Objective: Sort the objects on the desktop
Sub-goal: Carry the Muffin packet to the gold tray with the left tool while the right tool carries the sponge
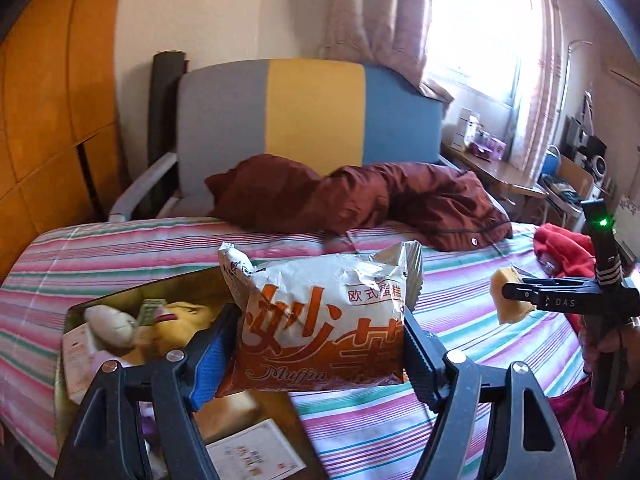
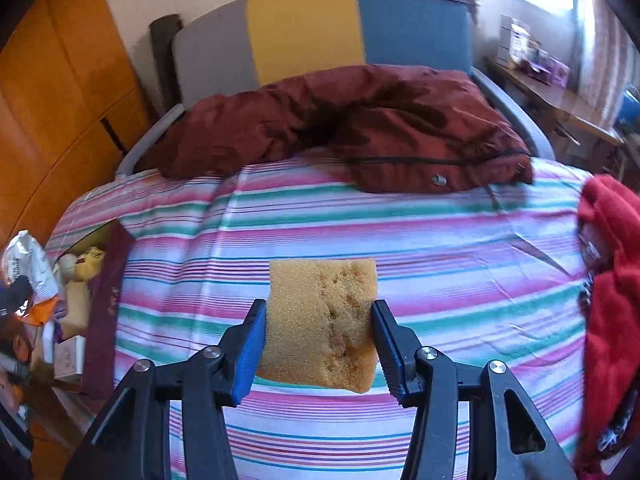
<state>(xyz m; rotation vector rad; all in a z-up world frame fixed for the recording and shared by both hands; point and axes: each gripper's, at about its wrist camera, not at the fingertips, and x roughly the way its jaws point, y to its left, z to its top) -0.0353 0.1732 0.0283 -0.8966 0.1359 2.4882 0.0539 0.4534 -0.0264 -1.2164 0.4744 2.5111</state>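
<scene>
My left gripper [image 1: 320,344] is shut on a white and orange muffin snack bag [image 1: 320,320] and holds it above the striped bed, at the right edge of a gold storage box [image 1: 120,292]. The bag also shows at the far left of the right wrist view [image 2: 28,276]. My right gripper [image 2: 318,336] is shut on a yellow sponge [image 2: 320,320] and holds it above the striped bedsheet [image 2: 440,264]. In the left wrist view the right gripper [image 1: 516,294] and its sponge [image 1: 506,296] hang at the right.
The box holds a plush toy [image 1: 108,324], small cartons and cards; it shows at the left of the right wrist view [image 2: 108,292]. A dark red jacket [image 2: 360,128] lies at the bed's far end before a colour-block chair [image 1: 312,112]. Red cloth [image 2: 616,280] lies at the right.
</scene>
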